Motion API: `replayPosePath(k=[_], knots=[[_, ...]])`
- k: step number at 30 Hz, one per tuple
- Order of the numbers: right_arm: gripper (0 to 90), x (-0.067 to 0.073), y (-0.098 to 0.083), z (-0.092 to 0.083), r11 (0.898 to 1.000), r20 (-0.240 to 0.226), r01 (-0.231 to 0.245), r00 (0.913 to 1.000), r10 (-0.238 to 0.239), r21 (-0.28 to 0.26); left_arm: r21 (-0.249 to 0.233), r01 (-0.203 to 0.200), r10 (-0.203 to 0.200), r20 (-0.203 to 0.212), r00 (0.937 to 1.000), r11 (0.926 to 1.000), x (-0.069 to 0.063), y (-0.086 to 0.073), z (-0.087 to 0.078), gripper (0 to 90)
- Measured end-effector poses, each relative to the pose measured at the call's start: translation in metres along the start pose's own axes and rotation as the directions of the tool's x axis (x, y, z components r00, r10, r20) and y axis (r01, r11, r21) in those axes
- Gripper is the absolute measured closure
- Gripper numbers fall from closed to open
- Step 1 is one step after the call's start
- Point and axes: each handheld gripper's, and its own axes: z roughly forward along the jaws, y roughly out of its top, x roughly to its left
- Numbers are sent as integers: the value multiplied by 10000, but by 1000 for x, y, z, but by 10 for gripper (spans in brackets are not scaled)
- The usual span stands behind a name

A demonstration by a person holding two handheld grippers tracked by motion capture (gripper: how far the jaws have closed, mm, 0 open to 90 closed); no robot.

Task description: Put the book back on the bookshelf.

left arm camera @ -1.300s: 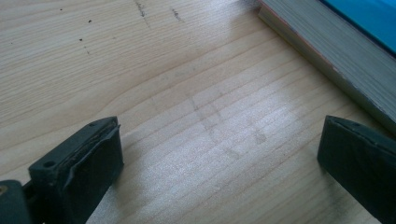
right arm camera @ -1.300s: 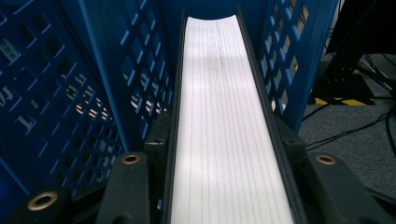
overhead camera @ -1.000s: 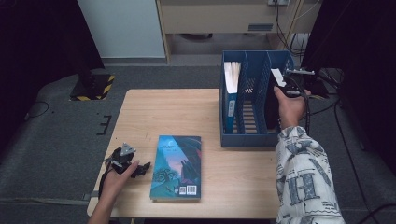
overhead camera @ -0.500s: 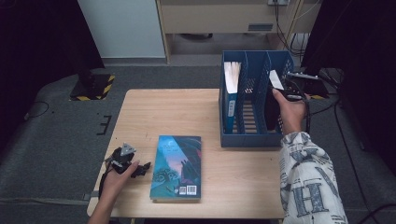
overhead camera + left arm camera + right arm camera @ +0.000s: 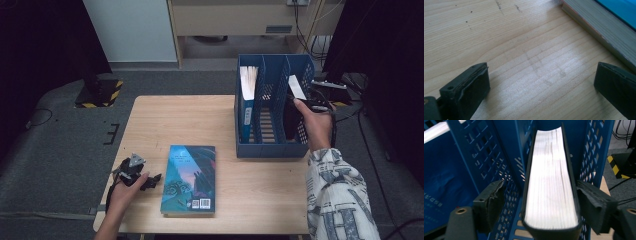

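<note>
A dark-covered book (image 5: 296, 89) stands on end in the right compartment of a blue file rack (image 5: 270, 150), white page edges up. My right gripper (image 5: 302, 104) is at that book. In the right gripper view the book (image 5: 550, 177) sits between the jaws of my right gripper (image 5: 539, 195). The jaws have just been opening, and there is a clear gap at the left pad (image 5: 491, 200). A teal book (image 5: 190, 177) lies flat on the table. My left gripper (image 5: 151, 181) rests beside it, open on bare wood (image 5: 541, 75), with the book's page edge (image 5: 599, 27) just beyond.
A blue book (image 5: 246, 107) stands in the rack's left compartment; the middle compartment holds nothing. The wooden table (image 5: 175, 120) has free room at the back left. A yellow-black striped base (image 5: 100, 92) sits on the floor to the left, and cables (image 5: 345, 95) hang right of the rack.
The right hand has drawn back slightly toward the near side, and the dark book stays standing in the rack. The left hand and teal book have not moved.
</note>
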Motion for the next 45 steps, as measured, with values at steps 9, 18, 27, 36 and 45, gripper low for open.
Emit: replayPosePath(k=[9,18,27,36,45], knots=[[136,-1,-14,-17,9998,-190,56,9998,-59,-174,-1,-13,13,4,10000,10000,0,0,0,0],[99,-2,-34,-38,9992,-359,296,9989,-306,-284,0,-9,9,0,10000,10000,0,0,0,0],[100,12,-64,-54,9972,-1040,707,9919,-728,-239,-3,-9,9,9,10000,10000,0,0,0,0],[108,47,-92,-57,9952,-1986,957,9752,-980,-212,20,-20,20,18,10000,10000,0,0,0,0],[109,89,-116,-46,9869,-2853,1585,9476,-1436,297,-2,-15,15,34,10000,10000,0,0,0,0]])
